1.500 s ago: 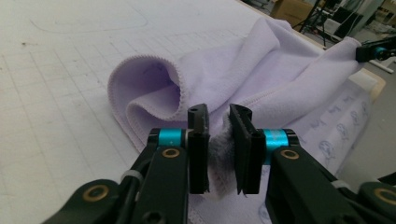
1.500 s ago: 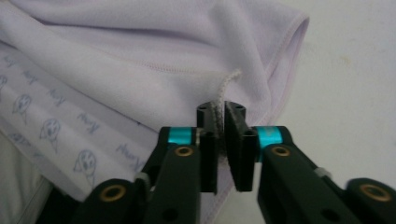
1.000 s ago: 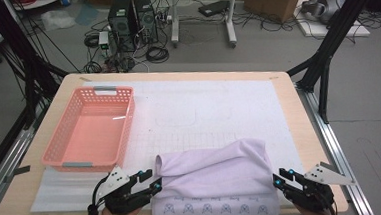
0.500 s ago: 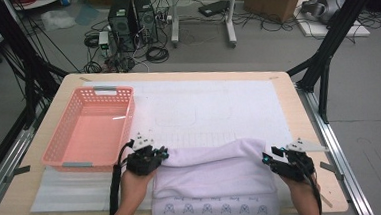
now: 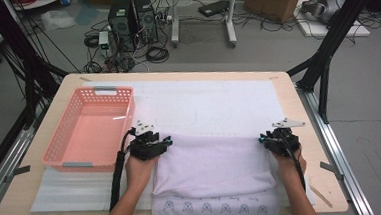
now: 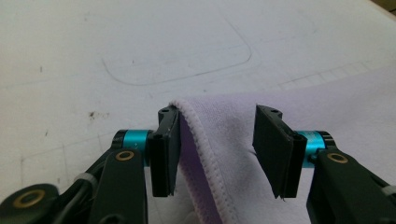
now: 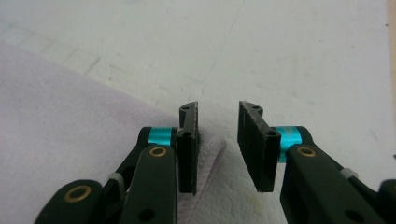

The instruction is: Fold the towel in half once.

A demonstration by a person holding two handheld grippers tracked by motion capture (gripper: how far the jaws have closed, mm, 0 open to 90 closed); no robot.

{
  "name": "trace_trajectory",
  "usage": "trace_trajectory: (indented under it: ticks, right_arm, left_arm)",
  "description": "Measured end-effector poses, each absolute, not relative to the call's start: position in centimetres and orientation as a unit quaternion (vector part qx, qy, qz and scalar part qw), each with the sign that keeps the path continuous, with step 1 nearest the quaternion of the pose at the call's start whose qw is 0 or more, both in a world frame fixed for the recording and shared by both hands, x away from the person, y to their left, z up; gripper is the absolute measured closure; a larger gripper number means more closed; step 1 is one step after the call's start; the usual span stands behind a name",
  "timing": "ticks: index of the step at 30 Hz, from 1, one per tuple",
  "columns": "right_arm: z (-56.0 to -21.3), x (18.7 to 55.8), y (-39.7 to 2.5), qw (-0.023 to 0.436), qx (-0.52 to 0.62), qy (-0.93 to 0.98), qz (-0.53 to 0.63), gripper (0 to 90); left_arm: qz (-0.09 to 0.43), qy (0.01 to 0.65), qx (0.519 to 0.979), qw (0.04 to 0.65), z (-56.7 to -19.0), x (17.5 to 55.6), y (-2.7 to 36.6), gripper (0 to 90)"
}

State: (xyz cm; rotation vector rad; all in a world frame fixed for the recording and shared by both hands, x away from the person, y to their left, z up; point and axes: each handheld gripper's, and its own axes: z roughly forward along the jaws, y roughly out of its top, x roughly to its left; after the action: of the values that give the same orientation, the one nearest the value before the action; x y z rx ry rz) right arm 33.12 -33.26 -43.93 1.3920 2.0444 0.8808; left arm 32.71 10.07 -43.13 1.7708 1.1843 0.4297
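Step in hand, by my judgement: folding the lavender towel (image 5: 214, 166), with the upper layer laid forward and now being let go at its far corners. The towel lies on the white mat (image 5: 213, 103) at the near half of the table (image 5: 299, 111), roughly 6 o'clock from the table's centre, doubled over itself; a printed strip of the lower layer shows along its near edge.

Left gripper (image 5: 150, 142): at the towel's far-left corner, about 10 o'clock of the cloth. In the left gripper view its jaws stand wide; the hemmed corner of the towel (image 6: 201, 154) rests against the left jaw alone and is not pinched.

Right gripper (image 5: 279, 139): at the far-right corner, about 2 o'clock of the cloth. Its jaws stand narrowly apart; the towel (image 7: 74, 112) edge lies by the left jaw, and I see no clamp on it.

Pink basket (image 5: 63, 145): at 9 o'clock of the towel, just beside the left gripper.

Next move, as I judge it: lift both grippers clear without dragging the corners, then take fresh holds for a further fold.

Writing: none legible. The print on the towel's near strip is a repeated small figure, too small to read.
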Motion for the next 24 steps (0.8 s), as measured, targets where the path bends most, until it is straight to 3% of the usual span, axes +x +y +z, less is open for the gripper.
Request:
trace_trajectory:
  ticks: [4, 13, 20, 22, 24]
  right_arm:
    - [-42.4, 32.0, -34.1, 0.271, 0.517, 0.730, 0.357, 62.2]
    - [-42.5, 28.9, -34.5, 0.221, 0.487, 0.760, 0.369, 49.5]
    - [-44.4, 29.0, -34.1, 0.174, 0.488, 0.778, 0.356, 53.4]
    - [-44.6, 29.0, -33.9, 0.181, 0.488, 0.777, 0.355, 55.9]
    - [-44.5, 29.0, -33.8, 0.178, 0.484, 0.781, 0.353, 68.9]
  left_arm:
    - [0.190, 0.459, 0.717, 0.489, -42.2, 31.8, 10.5, 45.6]
    - [0.158, 0.464, 0.741, 0.458, -43.8, 31.2, 11.1, 41.4]
    - [0.118, 0.475, 0.759, 0.429, -44.9, 31.8, 11.0, 40.9]
    - [0.134, 0.464, 0.763, 0.431, -45.2, 31.5, 10.8, 39.9]
    - [0.162, 0.454, 0.770, 0.417, -45.2, 31.2, 10.5, 46.9]
